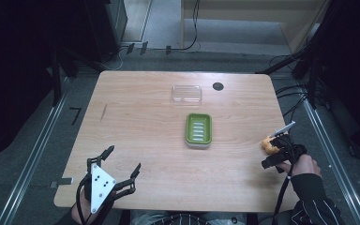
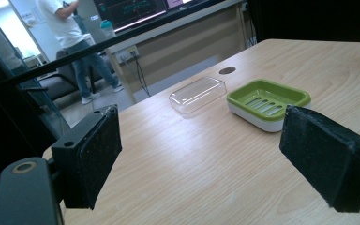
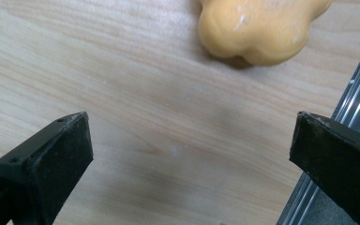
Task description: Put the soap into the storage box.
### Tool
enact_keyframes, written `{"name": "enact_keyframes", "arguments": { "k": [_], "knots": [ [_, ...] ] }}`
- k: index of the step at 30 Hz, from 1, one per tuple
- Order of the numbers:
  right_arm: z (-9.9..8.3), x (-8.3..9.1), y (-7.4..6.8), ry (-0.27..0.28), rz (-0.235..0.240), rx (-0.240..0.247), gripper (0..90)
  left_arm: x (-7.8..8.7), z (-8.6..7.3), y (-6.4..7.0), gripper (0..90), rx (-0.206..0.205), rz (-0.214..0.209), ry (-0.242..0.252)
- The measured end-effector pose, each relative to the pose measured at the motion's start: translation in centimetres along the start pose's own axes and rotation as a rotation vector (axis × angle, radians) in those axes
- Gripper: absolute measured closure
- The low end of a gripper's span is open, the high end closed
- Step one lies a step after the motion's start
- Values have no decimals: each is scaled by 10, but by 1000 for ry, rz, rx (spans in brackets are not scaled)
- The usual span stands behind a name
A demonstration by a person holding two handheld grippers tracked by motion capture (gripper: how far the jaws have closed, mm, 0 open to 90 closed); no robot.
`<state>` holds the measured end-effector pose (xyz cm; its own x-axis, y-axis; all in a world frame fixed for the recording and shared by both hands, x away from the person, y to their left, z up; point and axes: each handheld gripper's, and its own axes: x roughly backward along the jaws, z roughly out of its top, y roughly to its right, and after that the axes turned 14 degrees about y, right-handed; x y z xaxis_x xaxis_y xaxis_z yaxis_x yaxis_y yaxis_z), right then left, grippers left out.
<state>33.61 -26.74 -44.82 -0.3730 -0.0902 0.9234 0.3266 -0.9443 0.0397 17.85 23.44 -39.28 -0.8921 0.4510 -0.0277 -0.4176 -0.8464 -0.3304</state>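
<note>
Pale wood grain is running across the table (image 1: 140,117), which is standing on grey flooring among dark equipment and trailing cables. Near its middle a green soap dish (image 1: 198,130) is sitting open, its slatted tray facing up, probably so that something can be laid in it. Just beyond the soap dish, toward the far edge, a clear plastic lid (image 1: 186,93) is lying flat, apparently set aside to leave the dish free, and a small dark round spot (image 1: 218,86) is showing to the right of the lid.

Well to the right of the soap dish, close to the table's right edge, a lumpy yellow-orange soap bar (image 3: 262,28) is resting on the wood. The right gripper (image 3: 190,154) is hovering just short of it with its jaws spread wide and nothing between them, seemingly lining up to close around the bar.

Well to the left of the soap dish, near the front edge, the left gripper (image 2: 201,159) is waiting above the wood, its jaws likewise parted and empty, aimed toward the dish and lid as if ready to help.
</note>
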Motion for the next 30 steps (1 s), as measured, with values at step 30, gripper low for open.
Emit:
{"name": "enact_keyframes", "arguments": {
  "k": [30],
  "knots": [
    [30,-23,28,31,20,-74,0,-1,0,0,135,1,0,-2]
  ]
}}
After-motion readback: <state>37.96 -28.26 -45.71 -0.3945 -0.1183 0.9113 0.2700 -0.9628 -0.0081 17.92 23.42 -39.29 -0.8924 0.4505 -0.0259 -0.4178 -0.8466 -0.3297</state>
